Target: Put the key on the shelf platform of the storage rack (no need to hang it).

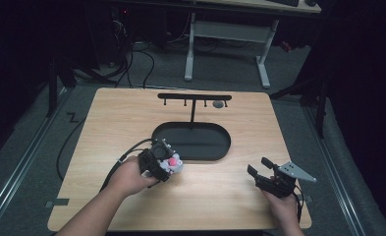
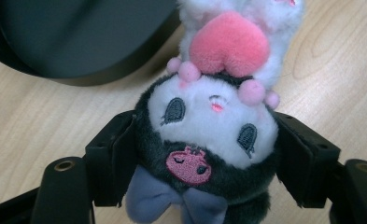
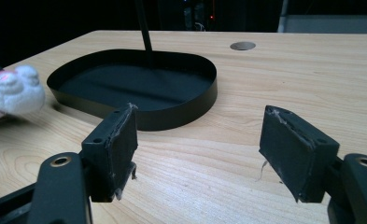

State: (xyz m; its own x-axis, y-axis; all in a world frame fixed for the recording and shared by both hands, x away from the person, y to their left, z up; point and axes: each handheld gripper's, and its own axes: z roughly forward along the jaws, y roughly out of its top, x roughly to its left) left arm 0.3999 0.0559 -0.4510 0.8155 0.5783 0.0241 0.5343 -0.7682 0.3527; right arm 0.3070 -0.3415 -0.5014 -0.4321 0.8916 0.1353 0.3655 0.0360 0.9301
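A small plush toy (image 2: 209, 126) with a white face, dark hood, pink heart and blue bow sits head-down between the jaws of my left gripper (image 2: 204, 158), which is shut on it. In the high view the left gripper (image 1: 162, 162) holds the toy (image 1: 173, 162) just off the near left rim of the black oval tray (image 1: 215, 147). My right gripper (image 1: 259, 167) rests over the table's front right part, open, with nothing between its pads (image 3: 120, 140). In the right gripper view the toy's white end (image 3: 14, 91) shows at the far left beside the tray (image 3: 190, 109).
A thin black T-shaped stand (image 1: 193, 98) with small hooks rises from the tray's far side. A round hole (image 1: 218, 104) lies in the wooden tabletop (image 1: 215, 196) behind it. Cables trail off the table's left side; a white desk frame (image 1: 227, 34) stands beyond.
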